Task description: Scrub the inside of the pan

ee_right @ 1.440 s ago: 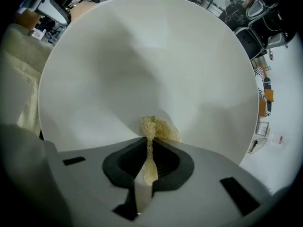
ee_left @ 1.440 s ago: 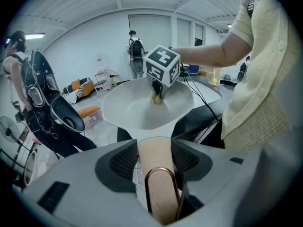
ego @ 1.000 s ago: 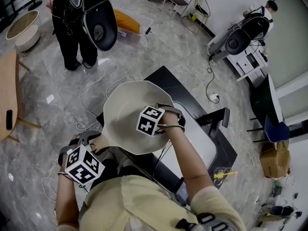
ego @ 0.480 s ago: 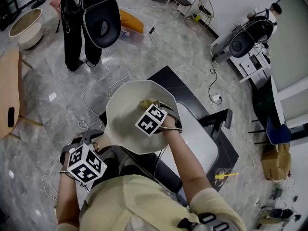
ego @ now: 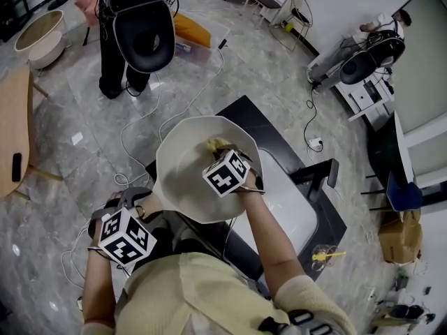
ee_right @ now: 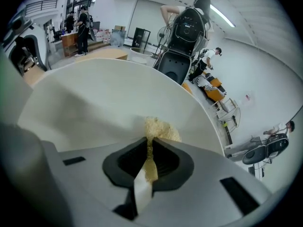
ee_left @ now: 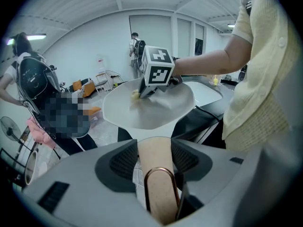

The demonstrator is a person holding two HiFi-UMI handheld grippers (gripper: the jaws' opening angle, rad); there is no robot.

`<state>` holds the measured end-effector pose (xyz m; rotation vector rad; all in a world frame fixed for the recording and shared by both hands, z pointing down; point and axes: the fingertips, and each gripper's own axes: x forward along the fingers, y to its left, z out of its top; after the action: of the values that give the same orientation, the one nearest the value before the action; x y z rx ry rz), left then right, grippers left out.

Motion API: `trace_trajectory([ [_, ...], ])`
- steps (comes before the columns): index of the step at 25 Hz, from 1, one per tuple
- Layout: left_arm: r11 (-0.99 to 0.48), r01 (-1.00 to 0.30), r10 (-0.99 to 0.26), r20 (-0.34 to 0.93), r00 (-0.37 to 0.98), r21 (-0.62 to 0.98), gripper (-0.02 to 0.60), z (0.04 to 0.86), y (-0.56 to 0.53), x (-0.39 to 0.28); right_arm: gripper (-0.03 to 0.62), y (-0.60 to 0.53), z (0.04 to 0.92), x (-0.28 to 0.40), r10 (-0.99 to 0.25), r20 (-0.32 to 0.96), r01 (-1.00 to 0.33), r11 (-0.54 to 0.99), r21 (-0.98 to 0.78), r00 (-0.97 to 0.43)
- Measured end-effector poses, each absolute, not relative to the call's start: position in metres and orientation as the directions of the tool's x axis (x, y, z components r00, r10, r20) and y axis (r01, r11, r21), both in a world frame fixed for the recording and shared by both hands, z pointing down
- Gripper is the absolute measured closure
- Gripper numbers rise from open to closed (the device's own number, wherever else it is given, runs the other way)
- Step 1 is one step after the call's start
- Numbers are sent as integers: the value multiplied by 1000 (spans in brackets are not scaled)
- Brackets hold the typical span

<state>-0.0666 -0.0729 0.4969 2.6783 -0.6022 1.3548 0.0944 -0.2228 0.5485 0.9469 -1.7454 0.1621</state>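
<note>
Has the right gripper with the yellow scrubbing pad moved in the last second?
Yes. The right gripper has slid away from the person, toward the far corner of the black worktop, and its yellow scrubbing pad now shows on the cream pan.

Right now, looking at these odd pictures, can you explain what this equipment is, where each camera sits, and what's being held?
There is no robot here. A person holds a two-jaw gripper in each hand, and each gripper carries a cube with square markers. The head view comes from a camera on the person's head, looking steeply down. The other two views come from cameras riding on each gripper, looking along its jaws. The left gripper is shut on the beige pan handle with a copper loop, holding the wide cream-coloured pan in the air above a black table. The right gripper is shut on a yellowish scrub pad, which sits against the pan's inside.
</note>
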Motion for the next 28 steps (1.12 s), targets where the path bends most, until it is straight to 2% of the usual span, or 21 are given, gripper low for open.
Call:
trace_trajectory([
  [7,-918,-382,-313,787,532,-106,353,498,-73,-66,550,-222,563,99,-489,872,-686,641,344,-19],
  [16,-916,-385,-319,787,528,-113,353,497,-73,-66,551,-190,568,54,-393,899,-583,783,218,-192],
  [22,-915,-384,-326,789,521,-124,353,496,-72,-66,551,-174,566,35,-356,904,-526,829,189,-238],
  [28,-913,-387,-332,790,515,-131,353,496,-72,-65,551,-149,569,20,-220,926,-477,878,50,-307],
])
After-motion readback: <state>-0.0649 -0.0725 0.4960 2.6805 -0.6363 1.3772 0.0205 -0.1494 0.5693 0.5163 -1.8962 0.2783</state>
